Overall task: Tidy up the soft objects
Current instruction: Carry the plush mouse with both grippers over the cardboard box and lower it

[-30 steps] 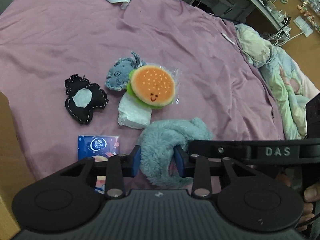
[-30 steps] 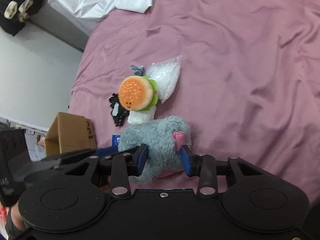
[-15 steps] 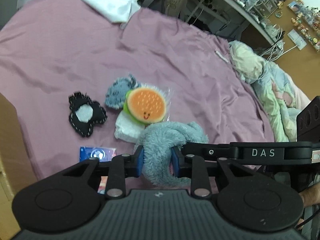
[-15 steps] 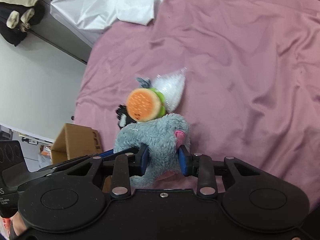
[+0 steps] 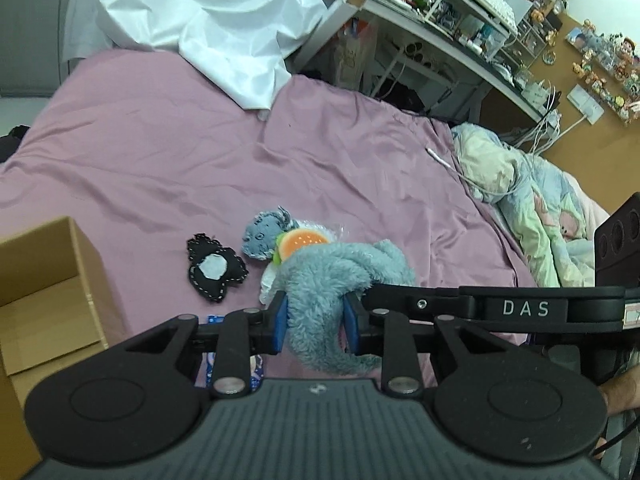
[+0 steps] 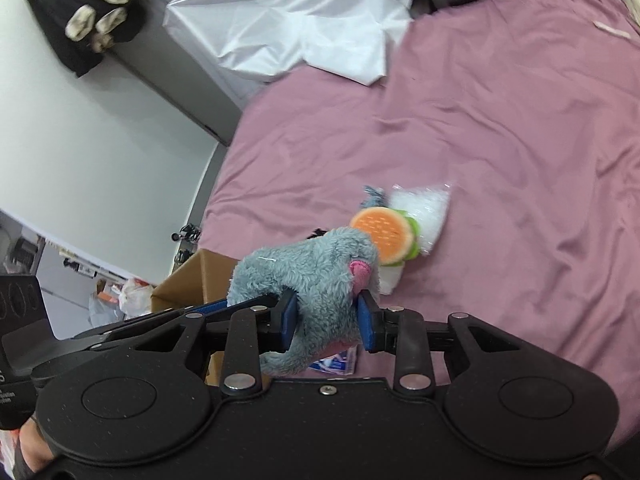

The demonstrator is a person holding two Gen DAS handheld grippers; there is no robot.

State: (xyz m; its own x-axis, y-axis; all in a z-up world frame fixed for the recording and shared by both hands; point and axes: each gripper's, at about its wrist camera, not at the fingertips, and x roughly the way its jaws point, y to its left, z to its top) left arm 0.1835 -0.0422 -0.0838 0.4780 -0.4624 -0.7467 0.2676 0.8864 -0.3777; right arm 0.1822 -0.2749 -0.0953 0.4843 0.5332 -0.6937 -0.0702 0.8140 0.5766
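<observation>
A fluffy grey-blue plush toy [image 5: 336, 268] [image 6: 312, 268] with a pink ear hangs above the pink bed sheet [image 5: 160, 160]. My left gripper [image 5: 315, 316] is shut on one end of it. My right gripper [image 6: 328, 322] is shut on the other end, its blue pads pressing into the fur. Below, on the sheet, lie a burger plush [image 5: 302, 242] [image 6: 382, 236], a small grey felt toy [image 5: 262, 236], a black felt toy [image 5: 214, 272] with a white patch, and a clear plastic bag [image 6: 420, 208].
An open cardboard box [image 5: 40, 280] [image 6: 196, 280] stands at the bed's near left edge. A blue tissue pack [image 6: 334, 362] lies under the grippers. White cloth [image 5: 208, 12] covers the far end, a patterned quilt [image 5: 540, 208] the right side, with a cluttered desk [image 5: 440, 12] behind.
Both grippers closed onto the grey-blue plush and lifted it off the sheet. The other toys now lie lower and farther off, and the box has come into the left wrist view.
</observation>
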